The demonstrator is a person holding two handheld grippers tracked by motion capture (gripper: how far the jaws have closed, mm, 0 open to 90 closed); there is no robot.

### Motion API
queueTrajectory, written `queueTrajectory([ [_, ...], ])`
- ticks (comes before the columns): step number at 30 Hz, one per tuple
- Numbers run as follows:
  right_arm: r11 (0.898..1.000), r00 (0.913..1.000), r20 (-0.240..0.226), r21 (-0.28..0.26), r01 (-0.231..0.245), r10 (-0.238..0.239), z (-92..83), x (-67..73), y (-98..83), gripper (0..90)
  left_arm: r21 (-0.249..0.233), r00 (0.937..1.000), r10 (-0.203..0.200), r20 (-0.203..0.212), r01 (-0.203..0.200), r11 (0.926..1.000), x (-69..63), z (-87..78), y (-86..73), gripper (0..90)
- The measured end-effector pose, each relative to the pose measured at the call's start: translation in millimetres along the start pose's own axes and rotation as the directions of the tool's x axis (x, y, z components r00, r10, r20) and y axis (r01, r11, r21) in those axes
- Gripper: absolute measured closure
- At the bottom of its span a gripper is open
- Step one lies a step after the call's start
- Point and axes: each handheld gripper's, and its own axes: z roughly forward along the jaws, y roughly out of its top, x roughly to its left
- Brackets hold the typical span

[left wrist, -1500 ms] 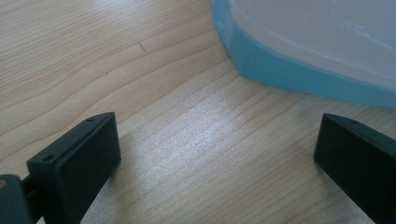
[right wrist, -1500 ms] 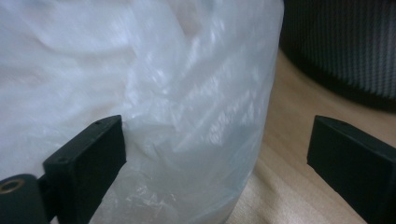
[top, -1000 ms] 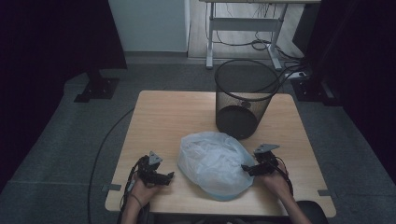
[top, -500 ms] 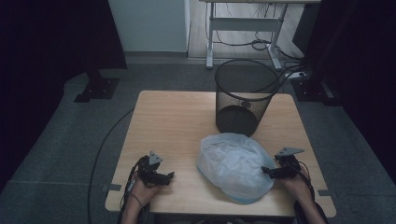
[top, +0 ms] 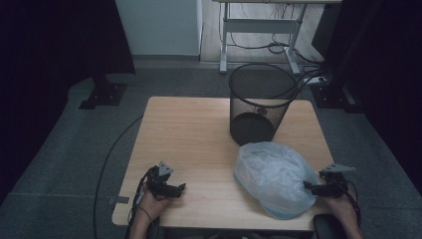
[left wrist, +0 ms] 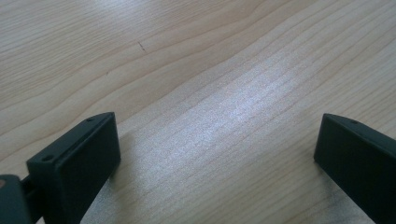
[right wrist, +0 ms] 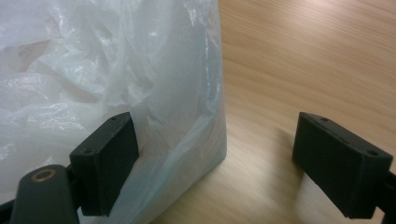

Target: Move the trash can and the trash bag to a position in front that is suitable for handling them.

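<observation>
1. Right claw point(top: 307, 186) sits at about 4 o'clock on the desk point(top: 189, 134), its jaws pointing toward 9 o'clock at the plastic bag point(top: 274, 175).
2. Look along that claw in the right gripper view point(right wrist: 215, 163): jaws spread wide, and one corner of the bag's rim point(right wrist: 205, 116) stands between them. One pad lies against the film, while the other stands well clear over bare wood. No squeeze on it.
3. The bag itself is a crumpled, translucent white sack with a bluish tint at its lower edge. It sprawls across the desk's 4 to 5 o'clock area and just reaches the near edge.
4. Directly at the bag's 12 o'clock stands the black mesh wastebasket point(top: 259, 107), upright on the desk. The bag's far edge is just beside its base; I cannot tell if they touch.
5. Over to the left claw point(top: 182, 187), resting at about 7 o'clock on the desk, with the person's hand behind it at the near edge.
6. The left gripper view has its jaws point(left wrist: 215, 154) gaping wide over plain wood grain, gripping nothing.
7. The two claws are well apart, with the bag lying between them, hard by the right one.
</observation>
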Motion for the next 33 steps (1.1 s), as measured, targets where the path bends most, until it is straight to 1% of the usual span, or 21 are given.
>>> queueTrajectory([
  [5,0.999,0.9990,0.032,0.000,-0.032,0.032,-11.9,-13.0,-12.0,13.9,0.000,1.0000,-0.001,0.000,0.001,1.0000,-0.1,0.0,0.0,0.3],
  [9,0.998,0.9965,0.062,0.000,-0.057,0.057,-20.1,-22.1,-19.9,14.1,-0.001,1.0000,-0.001,0.000,0.001,1.0000,-0.1,0.0,0.0,0.4],
  [10,0.998,0.9955,0.073,0.003,-0.061,0.061,-22.3,-23.1,-21.3,14.4,0.000,1.0000,-0.001,0.000,0.001,1.0000,0.0,0.0,0.0,0.4],
  [12,0.999,0.9939,0.097,0.006,-0.053,0.052,-26.6,-22.9,-22.4,14.6,-0.001,1.0000,-0.001,0.000,0.001,1.0000,-0.1,0.1,0.0,0.3],
  [15,0.998,0.9939,0.094,-0.032,-0.056,0.059,-37.8,-18.7,-15.5,14.9,-0.001,1.0000,-0.001,0.000,0.001,1.0000,-0.1,0.1,0.0,0.3],
  [17,0.997,0.9950,0.090,-0.067,-0.038,0.044,-48.0,-12.0,-3.6,15.0,0.000,1.0000,-0.001,0.000,0.001,1.0000,-0.1,0.1,0.0,0.3],
  [18,0.996,0.9963,0.079,-0.086,-0.026,0.033,-52.4,-6.9,4.0,15.1,0.000,1.0000,-0.001,0.000,0.001,1.0000,-0.1,0.0,0.1,0.3],
  [21,0.991,0.9992,0.033,-0.129,0.025,-0.021,-59.3,14.4,29.7,15.2,0.000,1.0000,-0.001,0.000,0.001,1.0000,-0.1,0.1,0.0,0.3],
  [23,0.987,0.9983,-0.013,-0.150,0.054,-0.056,-56.9,32.3,47.2,15.1,-0.001,1.0000,-0.001,-0.001,0.001,1.0000,-0.1,0.1,0.0,0.3],
  [25,0.983,0.9936,-0.055,-0.159,0.089,-0.099,-48.7,50.3,63.3,15.1,0.000,1.0000,-0.001,0.000,0.001,1.0000,-0.1,0.0,0.1,0.3],
  [28,0.980,0.9838,-0.101,-0.150,0.132,-0.148,-28.5,73.1,81.9,14.9,0.000,1.0000,-0.001,-0.001,0.001,1.0000,-0.1,0.1,0.0,0.3],
  [31,0.980,0.9773,-0.123,-0.116,0.159,-0.173,-3.0,85.4,91.3,14.9,0.000,1.0000,0.000,-0.001,0.000,1.0000,-0.1,0.0,0.0,0.3],
  [33,0.983,0.9771,-0.127,-0.088,0.161,-0.171,13.0,87.6,92.6,15.0,-0.001,1.0000,-0.001,-0.001,0.001,1.0000,-0.2,0.1,0.0,0.3],
])
